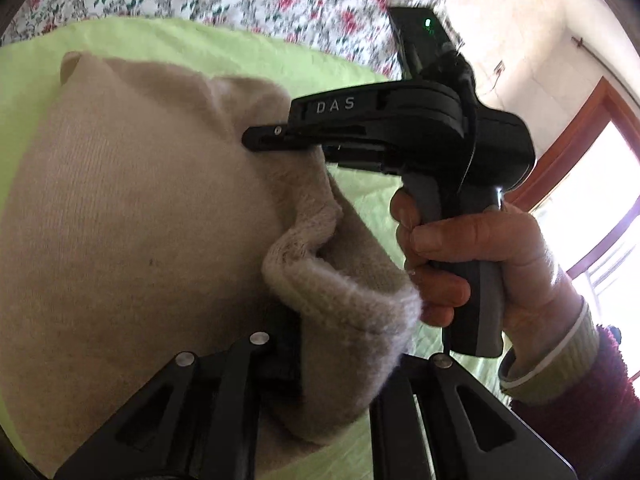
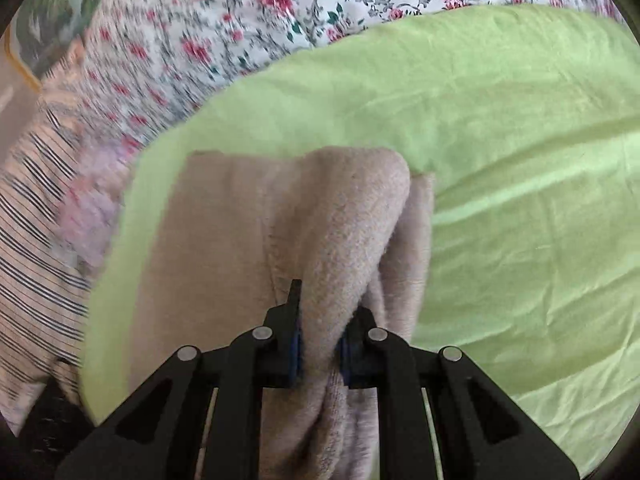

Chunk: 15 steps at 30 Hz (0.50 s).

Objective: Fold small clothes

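beige knit garment [image 2: 332, 240] is bunched between the right tongs [image 2: 318, 344], fingers clamped on a thick fold of it, blue pads pressed into the fabric on both sides. rest of the garment lies flat ahead and to the left on a lime green sheet [image 2: 520, 160]. beyond the sheet: floral bedspread [image 2: 224, 28], with a striped cloth [image 2: 36, 208] at the far left, blurred.

left wrist view: left tongs [image 1: 320, 360] sit at the bottom edge with a rolled cuff or hem of the same garment [image 1: 120, 220] draped over them. cloth hides the fingertips, so cannot tell whether they grip it or stand apart. just past that, the right tongs [image 1: 256, 138] come in from the right, tips together on the upper edge of the knit. right hand [image 1: 476, 252] wraps the grey handle, sleeve dark red with a pale ribbed cuff. green sheet under the garment, floral bedspread behind, wood-framed window [image 1: 592, 184] at far right.
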### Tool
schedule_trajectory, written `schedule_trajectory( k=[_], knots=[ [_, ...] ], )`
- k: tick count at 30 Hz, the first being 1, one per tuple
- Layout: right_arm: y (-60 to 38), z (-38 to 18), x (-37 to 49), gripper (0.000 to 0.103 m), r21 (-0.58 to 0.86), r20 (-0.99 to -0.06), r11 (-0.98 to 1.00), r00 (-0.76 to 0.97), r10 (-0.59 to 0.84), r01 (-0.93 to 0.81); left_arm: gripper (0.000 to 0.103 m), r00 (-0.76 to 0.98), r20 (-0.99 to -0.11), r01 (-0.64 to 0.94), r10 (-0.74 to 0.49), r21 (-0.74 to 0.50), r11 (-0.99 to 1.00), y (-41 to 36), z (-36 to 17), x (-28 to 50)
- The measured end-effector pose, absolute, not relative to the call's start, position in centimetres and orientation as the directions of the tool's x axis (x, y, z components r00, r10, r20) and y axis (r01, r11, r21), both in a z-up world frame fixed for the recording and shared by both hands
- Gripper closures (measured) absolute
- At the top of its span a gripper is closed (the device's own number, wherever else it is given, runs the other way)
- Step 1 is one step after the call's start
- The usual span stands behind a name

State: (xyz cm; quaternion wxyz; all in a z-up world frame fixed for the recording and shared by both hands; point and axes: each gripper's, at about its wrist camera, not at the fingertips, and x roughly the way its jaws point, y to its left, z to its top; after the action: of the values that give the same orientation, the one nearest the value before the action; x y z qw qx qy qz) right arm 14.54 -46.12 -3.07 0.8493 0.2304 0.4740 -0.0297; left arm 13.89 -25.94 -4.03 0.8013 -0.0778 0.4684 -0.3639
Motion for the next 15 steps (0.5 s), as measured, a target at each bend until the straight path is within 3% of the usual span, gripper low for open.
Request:
schedule_trajectory(
  k=[3,4,7,10,12,15],
  knots=[
    [-46.5,-2.8,13.8,0.085,0.376,-0.807,0.881,0.569,0.158,0.288,0.079,0.261,-0.697,0.522,-0.667,-0.479,0.705,-25.1,-3.7,13.2],
    [-46.6,-2.6,13.5,0.085,0.365,-0.81,0.881,0.569,0.142,0.301,0.069,0.239,-0.699,0.525,-0.674,-0.491,0.695,-24.6,-3.5,12.9],
    [-46.7,-2.0,12.3,0.076,0.345,-0.822,0.873,0.559,0.104,0.344,0.051,0.215,-0.696,0.53,-0.685,-0.506,0.68,-22.6,-2.5,11.8],
    [-46.6,-1.3,10.5,0.059,0.376,-0.816,0.848,0.567,0.113,0.373,0.042,0.236,-0.689,0.537,-0.685,-0.495,0.683,-19.5,-1.0,10.8],
    [-46.6,-1.0,9.2,0.035,0.444,-0.785,0.823,0.597,0.166,0.355,0.035,0.274,-0.686,0.52,-0.674,-0.483,0.704,-17.0,-0.2,10.8],
    [-46.3,-1.2,8.5,0.028,0.518,-0.753,0.795,0.609,0.248,0.316,0.025,0.325,-0.687,0.443,-0.65,-0.497,0.746,-13.6,0.2,14.1]
  ],
)
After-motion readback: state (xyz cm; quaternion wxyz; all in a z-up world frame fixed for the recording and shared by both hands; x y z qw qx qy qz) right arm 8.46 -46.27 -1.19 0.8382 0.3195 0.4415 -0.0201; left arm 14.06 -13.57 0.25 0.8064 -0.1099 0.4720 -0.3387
